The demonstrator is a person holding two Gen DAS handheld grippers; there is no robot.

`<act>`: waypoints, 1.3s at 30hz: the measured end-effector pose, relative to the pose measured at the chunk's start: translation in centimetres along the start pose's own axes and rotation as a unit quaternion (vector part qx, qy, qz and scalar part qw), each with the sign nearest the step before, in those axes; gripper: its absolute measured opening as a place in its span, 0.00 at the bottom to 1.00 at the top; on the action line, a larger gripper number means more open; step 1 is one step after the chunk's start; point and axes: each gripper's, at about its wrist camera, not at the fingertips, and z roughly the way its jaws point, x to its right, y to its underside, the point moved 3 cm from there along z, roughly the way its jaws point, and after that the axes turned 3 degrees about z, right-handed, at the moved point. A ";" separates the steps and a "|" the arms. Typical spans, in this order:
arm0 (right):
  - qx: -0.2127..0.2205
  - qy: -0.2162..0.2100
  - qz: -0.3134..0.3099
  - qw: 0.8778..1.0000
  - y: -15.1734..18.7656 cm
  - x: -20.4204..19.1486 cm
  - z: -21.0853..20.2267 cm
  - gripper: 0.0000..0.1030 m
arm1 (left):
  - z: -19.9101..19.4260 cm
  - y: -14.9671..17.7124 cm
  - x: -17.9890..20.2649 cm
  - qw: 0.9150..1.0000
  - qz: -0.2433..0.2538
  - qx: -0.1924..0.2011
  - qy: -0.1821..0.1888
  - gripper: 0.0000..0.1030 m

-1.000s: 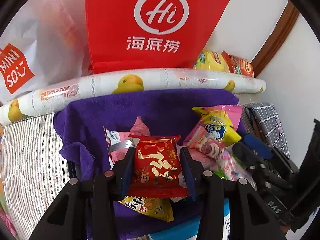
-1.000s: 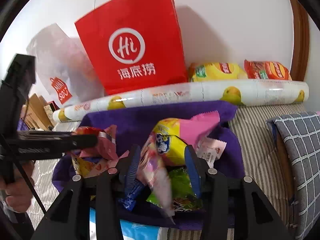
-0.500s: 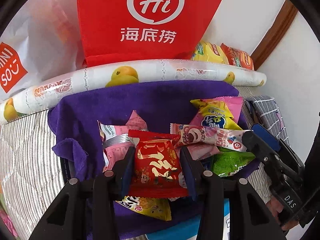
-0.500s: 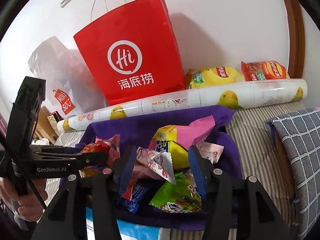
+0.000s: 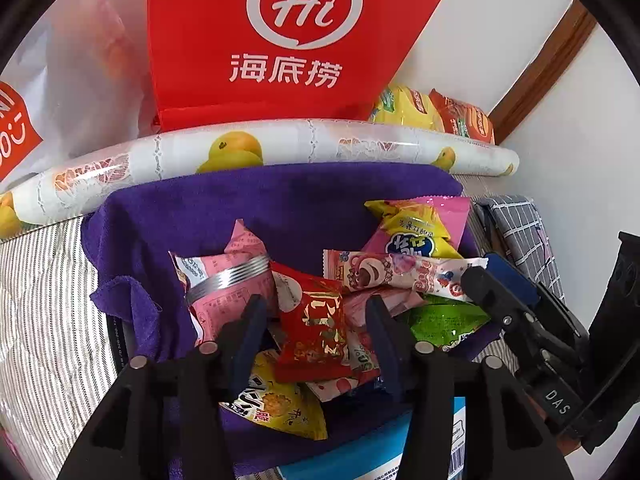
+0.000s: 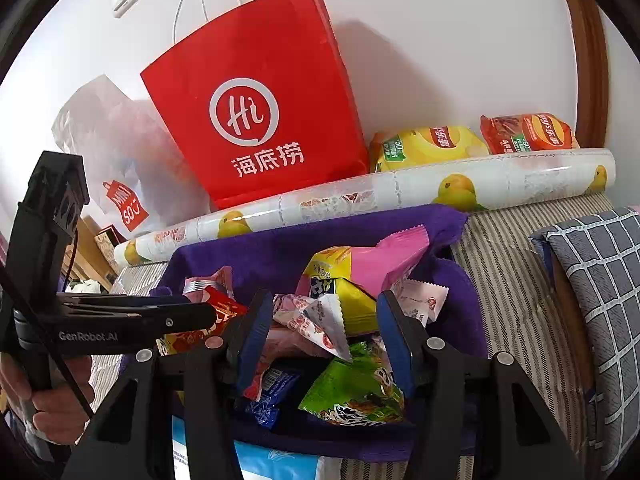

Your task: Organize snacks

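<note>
A heap of snack packets lies on a purple towel (image 5: 280, 208). In the left wrist view my left gripper (image 5: 316, 320) is open over the heap; a red-and-gold packet (image 5: 316, 324) lies loose between its fingers. A pink packet (image 5: 224, 276) lies to its left, a yellow one (image 5: 276, 404) below. My right gripper (image 6: 324, 320) is open above the heap; a pink-and-white bear packet (image 6: 316, 320) lies between its fingers, untouched. The same bear packet (image 5: 400, 272) rests across the pile in the left wrist view. A green packet (image 6: 356, 388) and a yellow-pink bag (image 6: 360, 272) lie nearby.
A red paper bag (image 6: 256, 108) stands against the wall behind a rolled fruit-print sheet (image 6: 360, 196). Two chip bags (image 6: 432, 148) lie at the back right. A white MINISO bag (image 6: 116, 176) is at the left, a checked cushion (image 6: 600, 292) at the right.
My left gripper has opened and the red-and-gold packet has dropped onto the pile. My right gripper has released the bear packet onto the heap.
</note>
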 end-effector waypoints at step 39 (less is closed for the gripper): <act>0.019 0.071 -0.003 0.997 2.5 -4.1 -14.5 0.69 | -12.2 7.3 4.8 0.996 0.036 0.077 0.030 0.77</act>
